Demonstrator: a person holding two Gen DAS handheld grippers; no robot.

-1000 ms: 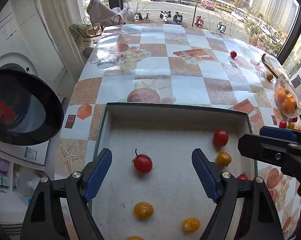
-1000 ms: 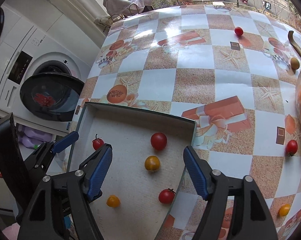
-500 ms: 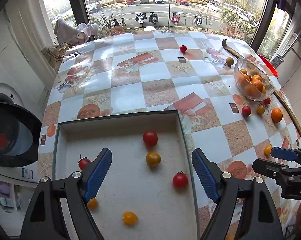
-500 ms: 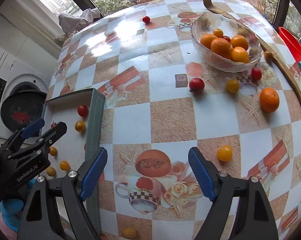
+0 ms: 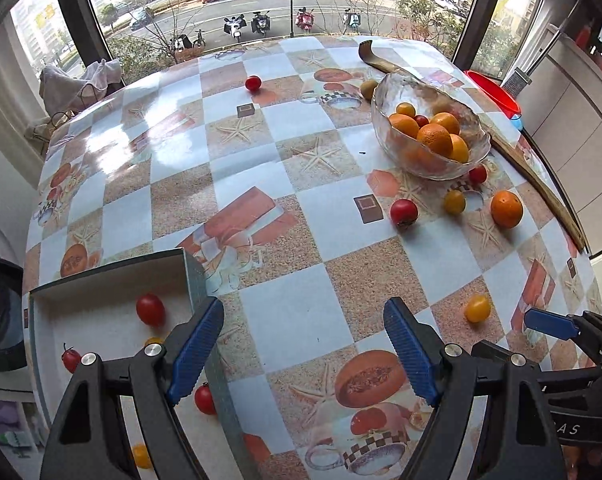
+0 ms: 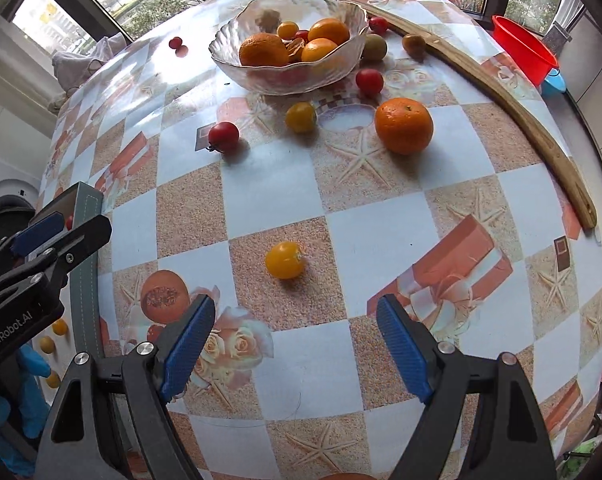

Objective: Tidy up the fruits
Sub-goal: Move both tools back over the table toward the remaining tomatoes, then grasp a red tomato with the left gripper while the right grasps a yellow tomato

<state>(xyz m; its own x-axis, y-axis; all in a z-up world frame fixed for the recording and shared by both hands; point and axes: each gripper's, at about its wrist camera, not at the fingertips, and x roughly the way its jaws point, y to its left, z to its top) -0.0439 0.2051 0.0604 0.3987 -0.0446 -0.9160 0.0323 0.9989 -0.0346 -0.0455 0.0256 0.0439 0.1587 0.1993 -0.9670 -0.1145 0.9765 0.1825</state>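
Note:
My right gripper (image 6: 295, 344) is open and empty, a little short of a yellow cherry tomato (image 6: 285, 259) on the tablecloth. That tomato also shows in the left wrist view (image 5: 477, 308). My left gripper (image 5: 304, 348) is open and empty, over the right wall of the grey-green tray (image 5: 193, 276), which holds several red and yellow tomatoes. A glass bowl (image 6: 237, 58) of oranges stands further back. Loose around it lie an orange (image 6: 404, 125), a red tomato (image 6: 223, 136), a yellow tomato (image 6: 301, 117) and another red tomato (image 6: 369, 81).
A long wooden shoehorn (image 6: 501, 92) lies along the table's right edge. A red basin (image 6: 525, 50) sits beyond it. A lone red tomato (image 5: 253, 83) lies far back. A washing machine (image 5: 1, 316) stands left of the table.
Both grippers have swung right, away from the tray and toward the bowl side of the table. The right gripper has come closer to the yellow tomato. Both stay open.

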